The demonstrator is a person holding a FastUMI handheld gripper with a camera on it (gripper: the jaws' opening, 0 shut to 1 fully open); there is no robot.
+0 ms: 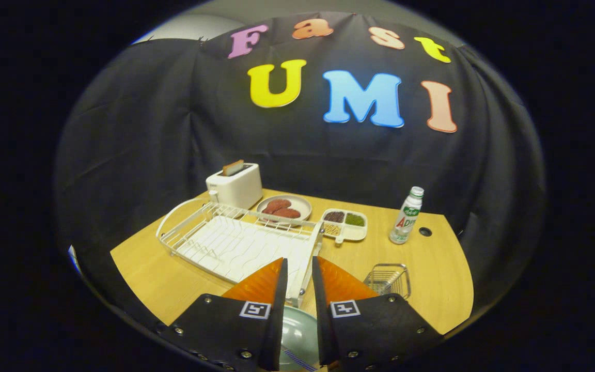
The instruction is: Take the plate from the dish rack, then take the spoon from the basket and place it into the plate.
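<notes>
Plate [297, 336], pale green, sits low between the gripper [300, 274] fingers, close to the camera; rack [235, 243] lies just ahead of the tips and looks empty, so plate seems already out of it. Fingers are close together w/ a narrow gap; whether they pinch the plate rim or just hang over it, can't tell — contact is hidden below them.

Basket [389, 280], small wire one, stands on the table [432, 279] just right of the fingers. Spoon not clear in it; too small/blurred to say.

Step in hand, my guess: set plate down flat on bare table near the basket, not on the rack edge. To do it well: keep plate level, lower till it rests, let go only then, back off straight so the rim isn't dragged. Leave room beside the basket for the next reach.

Far side: toaster [234, 185], dish of food [284, 206], divided tray [345, 223], bottle [407, 216] — well apart, no risk.
</notes>
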